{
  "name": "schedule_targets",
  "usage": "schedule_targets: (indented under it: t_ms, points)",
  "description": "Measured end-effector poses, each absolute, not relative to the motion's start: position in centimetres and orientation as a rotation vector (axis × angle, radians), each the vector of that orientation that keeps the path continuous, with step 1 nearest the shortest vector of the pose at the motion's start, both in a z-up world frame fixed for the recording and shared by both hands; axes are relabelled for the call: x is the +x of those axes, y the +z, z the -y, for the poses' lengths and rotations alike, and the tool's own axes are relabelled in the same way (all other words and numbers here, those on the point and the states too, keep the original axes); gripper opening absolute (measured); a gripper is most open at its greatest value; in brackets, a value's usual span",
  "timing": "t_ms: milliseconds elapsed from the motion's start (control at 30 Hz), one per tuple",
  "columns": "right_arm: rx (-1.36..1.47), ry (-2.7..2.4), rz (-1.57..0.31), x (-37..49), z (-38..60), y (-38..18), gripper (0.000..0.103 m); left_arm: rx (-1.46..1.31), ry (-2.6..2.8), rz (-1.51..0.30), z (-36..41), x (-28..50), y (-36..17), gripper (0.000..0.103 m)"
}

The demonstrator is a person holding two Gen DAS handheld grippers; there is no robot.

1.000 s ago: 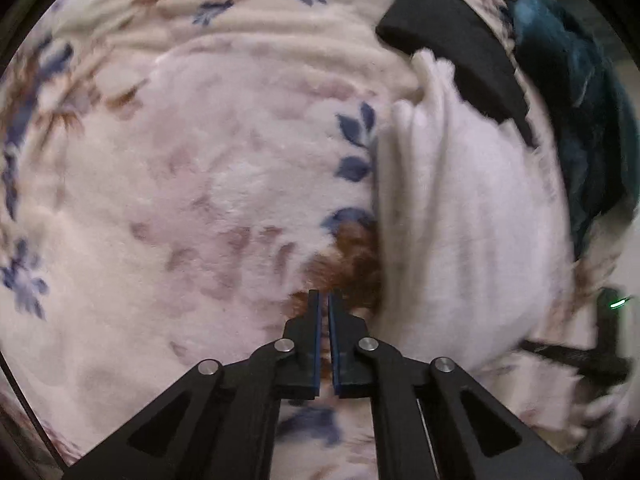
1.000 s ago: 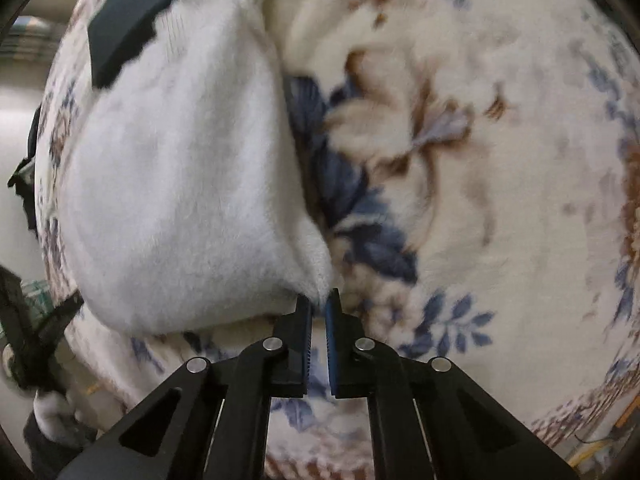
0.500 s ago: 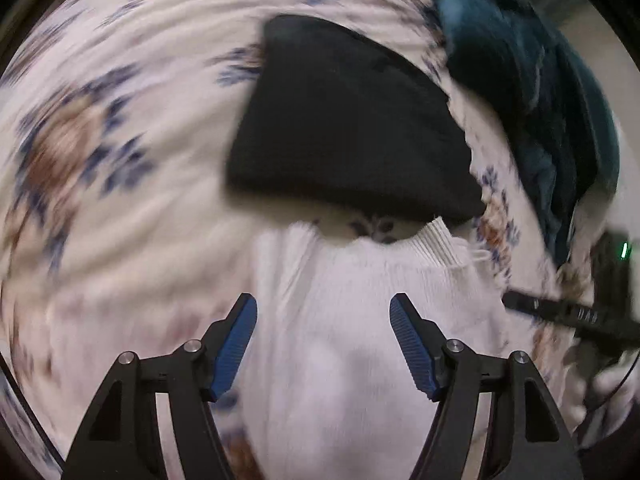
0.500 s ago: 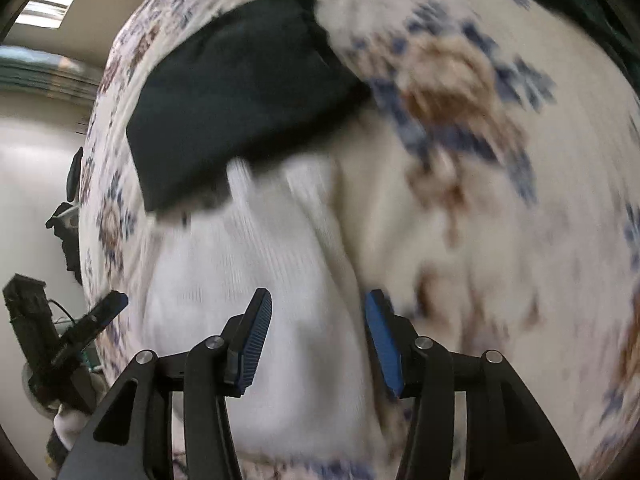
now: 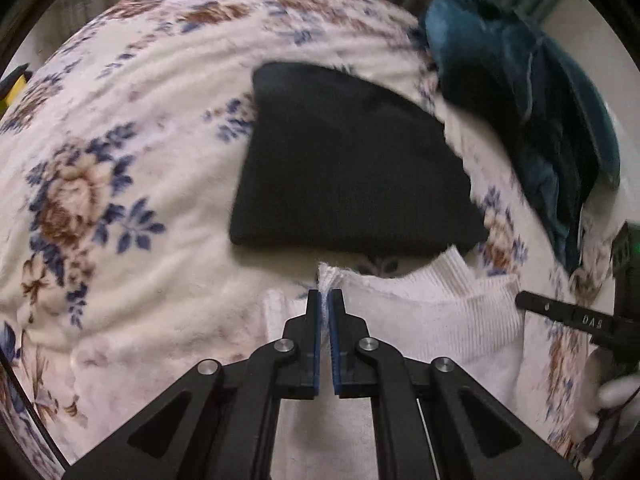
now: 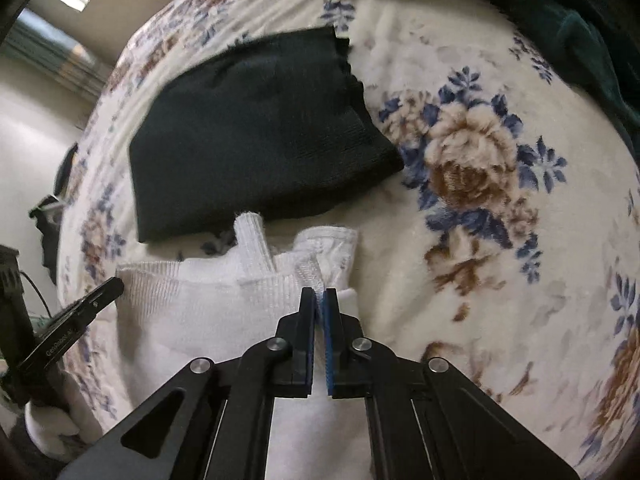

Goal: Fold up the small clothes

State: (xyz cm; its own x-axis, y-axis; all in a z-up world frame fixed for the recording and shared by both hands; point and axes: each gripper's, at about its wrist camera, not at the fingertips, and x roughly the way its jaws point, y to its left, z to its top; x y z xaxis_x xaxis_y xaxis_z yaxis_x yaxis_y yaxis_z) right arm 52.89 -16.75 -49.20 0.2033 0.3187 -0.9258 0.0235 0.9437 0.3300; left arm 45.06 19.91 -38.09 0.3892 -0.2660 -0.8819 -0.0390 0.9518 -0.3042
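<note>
A white knit garment (image 5: 424,320) lies folded on a floral blanket (image 5: 120,200), its ribbed neckline towards a folded black garment (image 5: 348,176). My left gripper (image 5: 324,296) is shut on the white garment's top left corner, where a tuft of fabric sticks out past the tips. In the right wrist view my right gripper (image 6: 319,294) is shut on the top right corner of the white garment (image 6: 200,312), just below the black garment (image 6: 256,136). Each gripper shows at the edge of the other's view.
A crumpled teal garment (image 5: 540,112) lies at the blanket's far right edge, also seen as the teal garment (image 6: 568,28). The blanket (image 6: 500,240) spreads wide on the right. A gloved hand (image 5: 616,392) holds the other gripper. Beyond the blanket's left edge is floor.
Both grippers left the white garment's lower edge, moved to its neckline end, opened over its top corners and have now shut on them. The black garment has come fully into view.
</note>
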Motion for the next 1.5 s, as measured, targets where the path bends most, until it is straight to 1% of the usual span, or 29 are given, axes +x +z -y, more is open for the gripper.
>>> schedule_targets:
  t_ms: [133,200,300,400,433,467,533,667,733,833,867,933,1000,1033,1067,1100,1133,1167,1200,1233,1267,1300,1333,1367,1400,1433,1467,1500]
  points:
    - [0.335,0.239,-1.309,53.0,15.6,-47.2,0.003,-0.338,-0.105,-1.124,-21.4,45.5,-37.1,0.002]
    - [0.346,0.258,-1.292,53.4,15.1,-46.4,0.003,-0.339,-0.087,-1.135,-21.9,45.9,-37.7,0.002]
    - [0.316,0.264,-1.286,54.5,14.6,-46.1,0.003,-0.359,-0.056,-1.179,-22.6,46.7,-39.9,0.002]
    - [0.249,0.207,-1.331,56.2,14.7,-48.9,0.003,-0.369,-0.002,-1.276,-23.4,47.3,-44.1,0.002]
    - [0.26,0.188,-1.375,56.8,15.0,-50.5,0.003,-0.367,-0.001,-1.297,-23.4,47.3,-45.0,0.002]
    - [0.272,0.171,-1.415,57.2,15.3,-52.0,0.003,-0.355,-0.006,-1.317,-23.2,47.3,-45.5,0.002]
    - [0.288,0.17,-1.467,57.6,15.7,-53.9,0.003,-0.325,-0.018,-1.3,-22.8,47.1,-45.1,0.002]
    - [0.285,0.206,-1.41,57.3,15.8,-52.8,0.003,-0.336,-0.022,-1.239,-22.7,46.8,-43.3,0.002]
    - [0.249,0.207,-1.384,57.6,15.4,-52.5,0.003,-0.349,0.018,-1.26,-23.5,47.2,-44.5,0.001]
    - [0.246,0.172,-1.438,58.7,15.3,-54.8,0.003,-0.442,0.087,-1.343,-25.9,47.4,-47.8,0.001]
    - [0.246,0.159,-1.466,59.0,15.3,-55.8,0.003,-0.471,0.089,-1.353,-26.3,47.4,-48.1,0.001]
    - [0.242,0.161,-1.498,59.2,15.3,-56.6,0.003,-0.513,0.047,-1.348,-26.7,47.1,-47.3,0.002]
    - [0.262,0.205,-1.515,59.1,15.3,-56.1,0.003,-0.58,-0.015,-1.336,-26.9,46.4,-46.0,0.004]
    - [0.281,0.224,-1.524,59.0,15.7,-55.6,0.005,-0.658,-0.07,-1.335,-27.0,45.7,-45.6,0.006]
    - [0.294,0.239,-1.532,58.9,16.1,-55.3,0.009,-0.695,-0.091,-1.334,-27.1,45.2,-45.3,0.01]
    - [0.307,0.257,-1.543,58.8,16.4,-55.1,0.014,-0.744,-0.113,-1.329,-27.1,44.2,-44.9,0.028]
    - [0.34,0.285,-1.559,58.4,17.2,-54.8,0.032,-0.77,-0.124,-1.32,-27.1,43.6,-44.6,0.04]
    - [0.362,0.288,-1.562,58.1,17.8,-54.6,0.051,-0.797,-0.134,-1.309,-27.0,42.8,-44.4,0.059]
    - [0.391,0.289,-1.562,57.6,18.5,-54.4,0.054,-0.814,-0.151,-1.302,-26.4,42.5,-44.1,0.065]
    - [0.444,0.298,-1.563,56.8,19.4,-54.4,0.054,-0.813,-0.175,-1.311,-25.8,42.3,-44.3,0.065]
    - [0.487,0.304,-1.573,56.2,20.0,-54.6,0.059,-0.794,-0.184,-1.333,-25.5,42.8,-44.6,0.065]
    - [0.542,0.301,-1.597,55.6,20.6,-55.1,0.061,-0.749,-0.189,-1.369,-24.9,43.3,-45.3,0.064]
    - [0.578,0.3,-1.612,55.3,20.8,-55.8,0.062,-0.695,-0.176,-1.401,-24.2,43.8,-45.9,0.062]
    - [0.598,0.299,-1.624,55.0,20.8,-56.3,0.062,-0.629,-0.152,-1.427,-23.4,44.2,-46.6,0.057]
    - [0.625,0.299,-1.642,54.9,20.6,-56.9,0.062,-0.607,-0.155,-1.422,-23.0,44.4,-46.7,0.014]
    - [0.658,0.31,-1.665,54.8,20.4,-57.9,0.062,-0.583,-0.157,-1.403,-22.6,44.8,-46.5,0.008]
    - [0.682,0.322,-1.673,54.7,20.3,-58.5,0.06,-0.541,-0.128,-1.381,-22.5,45.2,-45.7,0.007]
    - [0.691,0.327,-1.652,54.6,20.1,-58.5,0.051,-0.51,-0.111,-1.347,-22.5,45.3,-44.8,0.007]
